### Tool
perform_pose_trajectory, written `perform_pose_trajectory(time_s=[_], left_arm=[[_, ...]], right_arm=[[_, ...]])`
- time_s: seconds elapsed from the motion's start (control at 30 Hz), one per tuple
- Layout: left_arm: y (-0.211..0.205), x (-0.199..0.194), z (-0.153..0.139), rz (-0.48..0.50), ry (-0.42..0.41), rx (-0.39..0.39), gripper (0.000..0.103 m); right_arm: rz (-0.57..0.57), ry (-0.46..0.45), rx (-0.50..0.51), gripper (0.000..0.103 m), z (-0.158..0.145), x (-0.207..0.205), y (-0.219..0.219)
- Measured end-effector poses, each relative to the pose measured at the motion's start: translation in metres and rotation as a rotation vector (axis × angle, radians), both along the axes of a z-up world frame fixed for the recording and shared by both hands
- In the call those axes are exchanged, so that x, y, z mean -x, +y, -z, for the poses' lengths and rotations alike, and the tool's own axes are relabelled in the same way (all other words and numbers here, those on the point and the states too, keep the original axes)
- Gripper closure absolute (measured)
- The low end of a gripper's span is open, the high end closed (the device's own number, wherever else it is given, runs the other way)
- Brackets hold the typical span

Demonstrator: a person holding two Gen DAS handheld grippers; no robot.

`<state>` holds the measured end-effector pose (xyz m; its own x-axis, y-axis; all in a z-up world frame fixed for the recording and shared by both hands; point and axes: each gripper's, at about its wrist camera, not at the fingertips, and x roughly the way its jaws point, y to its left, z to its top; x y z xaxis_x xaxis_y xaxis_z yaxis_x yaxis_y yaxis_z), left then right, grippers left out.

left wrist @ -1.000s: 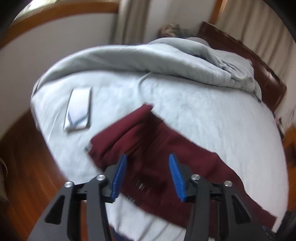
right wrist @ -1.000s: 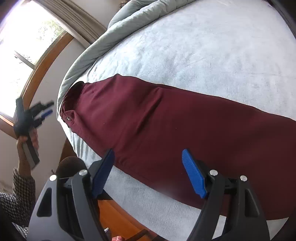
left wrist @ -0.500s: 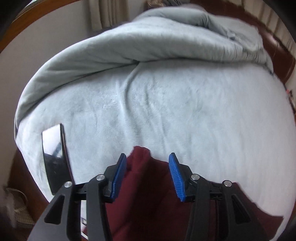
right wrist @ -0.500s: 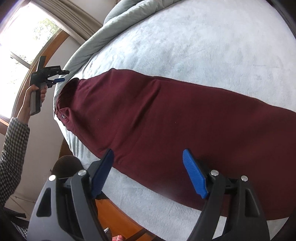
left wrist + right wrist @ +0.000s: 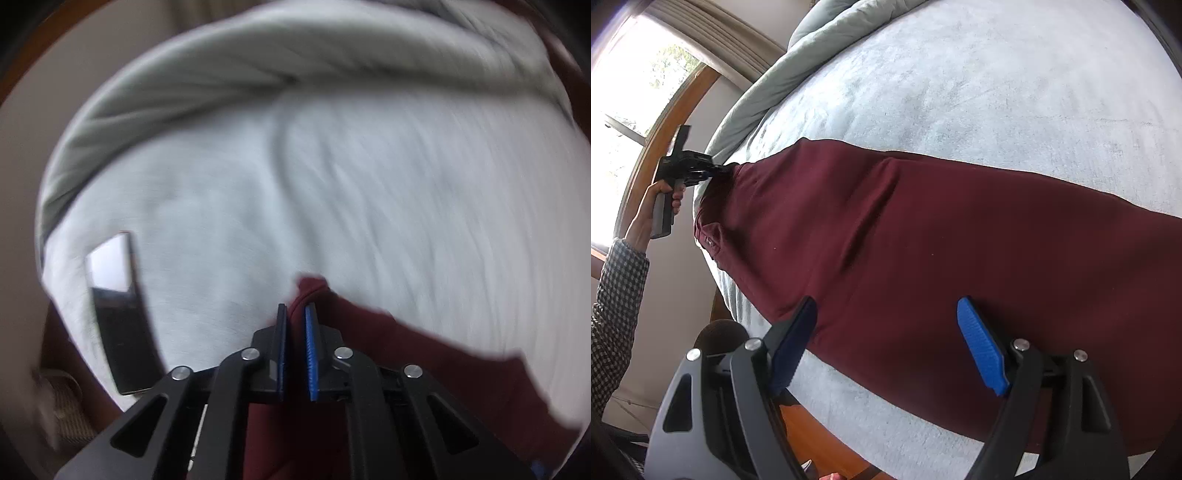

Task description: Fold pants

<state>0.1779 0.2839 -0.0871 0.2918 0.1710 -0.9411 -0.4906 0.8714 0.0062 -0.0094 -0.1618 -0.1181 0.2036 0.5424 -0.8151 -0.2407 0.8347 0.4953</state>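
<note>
Maroon pants (image 5: pixel 923 240) lie stretched out along the near side of a bed with a pale blue-grey cover (image 5: pixel 997 92). My left gripper (image 5: pixel 295 314) is shut on the far corner of the pants' waist (image 5: pixel 310 286). It also shows in the right wrist view (image 5: pixel 718 169), held by a hand at the waist end. My right gripper (image 5: pixel 886 314) is open and empty, above the middle of the pants near the bed's front edge.
A dark phone (image 5: pixel 118 314) lies on the cover left of the waist. A bunched grey duvet (image 5: pixel 258 66) runs along the far side. Wooden floor (image 5: pixel 827 450) lies below the bed edge. A window (image 5: pixel 631 110) is at the left.
My left gripper moved down to the waist corner and shut on it. My right gripper stayed open in about the same place.
</note>
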Motion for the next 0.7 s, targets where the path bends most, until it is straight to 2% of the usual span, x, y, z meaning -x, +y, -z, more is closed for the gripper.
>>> perform_pose_trajectory(time_s=[0.03, 0.07, 0.2, 0.27, 0.3, 0.37, 0.4, 0.43, 0.5, 0.6, 0.7], left_arm=[[0.014, 0.010, -0.008, -0.064, -0.066, 0.064, 0.095], [0.024, 0.018, -0.011, -0.108, -0.099, 0.097, 0.095], [0.053, 0.042, 0.016, -0.215, -0.088, 0.211, 0.094], [0.062, 0.062, 0.019, -0.264, -0.158, 0.281, 0.092], [0.063, 0.071, 0.014, -0.282, -0.187, 0.273, 0.092], [0.062, 0.093, -0.011, -0.320, -0.298, 0.185, 0.092], [0.056, 0.101, -0.026, -0.304, -0.350, 0.143, 0.092], [0.051, 0.104, -0.035, -0.276, -0.381, 0.134, 0.092], [0.024, 0.109, -0.047, -0.165, -0.403, 0.174, 0.091], [-0.024, 0.110, -0.040, 0.012, -0.358, 0.263, 0.091], [-0.077, 0.118, -0.010, 0.188, -0.262, 0.334, 0.088]], right_arm=[[-0.001, -0.002, 0.001, 0.025, 0.000, 0.000, 0.000], [0.000, -0.005, -0.001, 0.025, 0.000, 0.001, -0.001], [0.012, 0.004, -0.010, 0.025, 0.001, 0.000, -0.004], [0.013, 0.000, -0.004, 0.025, 0.000, 0.001, -0.005], [0.013, -0.003, 0.001, 0.025, -0.001, 0.001, -0.005], [0.018, -0.007, 0.007, 0.025, -0.004, 0.002, -0.007], [0.021, -0.008, 0.007, 0.025, -0.006, 0.002, -0.008], [0.023, -0.014, 0.006, 0.025, -0.008, 0.002, -0.008], [0.024, -0.027, 0.002, 0.025, -0.013, 0.001, -0.008], [0.013, -0.063, -0.003, 0.025, -0.024, 0.002, -0.002], [-0.004, -0.087, 0.023, 0.025, -0.029, 0.006, 0.003]])
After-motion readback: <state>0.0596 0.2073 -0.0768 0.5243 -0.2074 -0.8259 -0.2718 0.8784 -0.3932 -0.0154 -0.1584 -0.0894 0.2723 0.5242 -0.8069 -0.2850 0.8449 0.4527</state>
